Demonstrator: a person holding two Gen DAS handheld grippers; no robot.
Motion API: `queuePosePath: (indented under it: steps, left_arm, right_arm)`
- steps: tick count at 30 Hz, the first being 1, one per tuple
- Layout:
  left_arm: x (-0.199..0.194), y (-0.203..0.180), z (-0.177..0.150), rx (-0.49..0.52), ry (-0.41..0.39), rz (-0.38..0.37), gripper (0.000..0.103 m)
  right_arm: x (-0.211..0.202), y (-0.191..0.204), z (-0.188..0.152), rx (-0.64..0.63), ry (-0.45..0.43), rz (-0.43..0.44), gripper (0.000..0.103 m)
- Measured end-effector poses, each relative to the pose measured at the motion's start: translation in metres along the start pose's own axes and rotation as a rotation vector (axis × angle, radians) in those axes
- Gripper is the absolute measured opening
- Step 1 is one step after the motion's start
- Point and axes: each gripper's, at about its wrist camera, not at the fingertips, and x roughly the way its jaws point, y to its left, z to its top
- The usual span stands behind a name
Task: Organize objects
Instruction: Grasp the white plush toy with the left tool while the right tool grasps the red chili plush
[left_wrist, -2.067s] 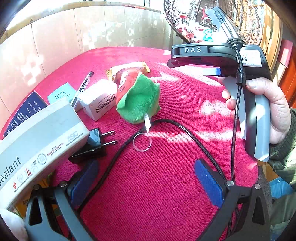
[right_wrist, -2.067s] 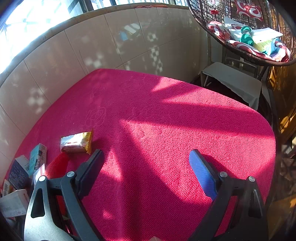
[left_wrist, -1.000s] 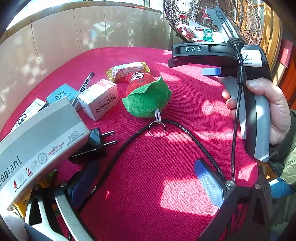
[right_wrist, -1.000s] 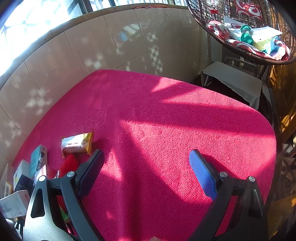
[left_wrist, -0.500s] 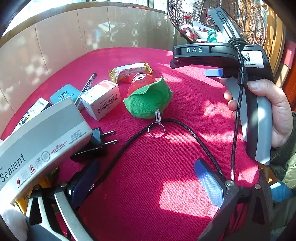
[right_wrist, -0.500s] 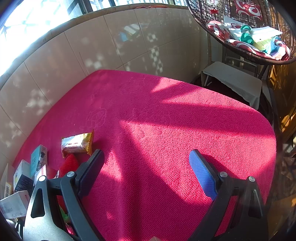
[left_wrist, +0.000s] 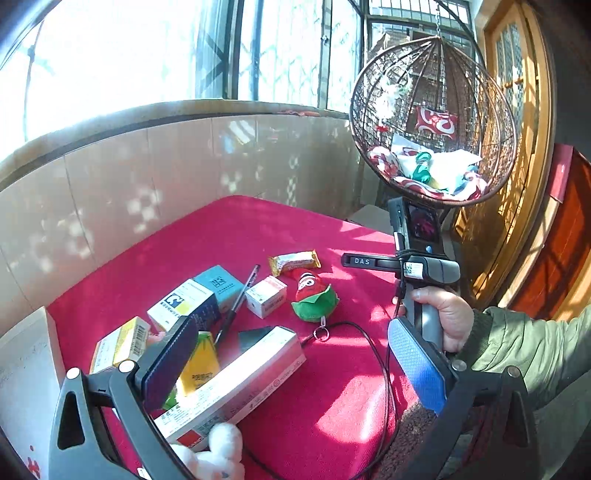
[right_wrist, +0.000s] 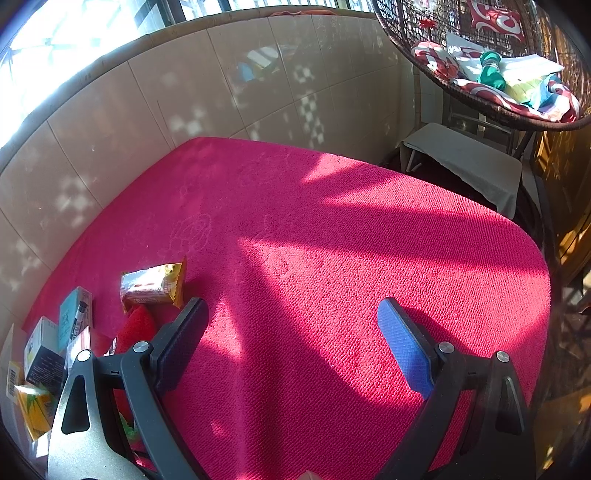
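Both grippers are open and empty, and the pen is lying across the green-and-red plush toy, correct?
Not quite. Both the left gripper and right gripper are open and empty, but in the left wrist view the pen lies between the teal box and the small white box, apart from the plush toy.

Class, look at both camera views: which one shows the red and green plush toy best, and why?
The left wrist view. There the plush toy lies whole on the red cloth, face, green part and key ring all visible. The right wrist view shows only a red sliver of it, mostly hidden behind the right gripper's finger.
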Motion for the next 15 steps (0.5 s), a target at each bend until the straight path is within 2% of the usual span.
queuePosePath:
  steps: [3,5,9,12,15]
  left_arm:
    - [-0.035,0.039,-0.02,-0.04,-0.017,0.17,0.103]
    - [-0.05,0.064,-0.04,-0.091,0.01,0.219,0.103]
    - [-0.051,0.086,-0.087,-0.203,0.133,0.243,0.103]
    - [-0.03,0.081,-0.112,-0.202,0.221,0.23,0.103]
    - [-0.009,0.075,-0.119,-0.183,0.274,0.187,0.103]
  right_arm:
    - [0.0,0.0,0.0,0.001,0.0,0.001,0.094]
    - [0.0,0.0,0.0,0.001,-0.001,0.002,0.094]
    - [-0.002,0.0,0.0,0.012,-0.009,0.017,0.094]
    - [-0.008,0.001,-0.002,0.001,-0.015,0.085,0.094]
    - [-0.022,0.018,-0.005,-0.095,-0.023,0.172,0.094]
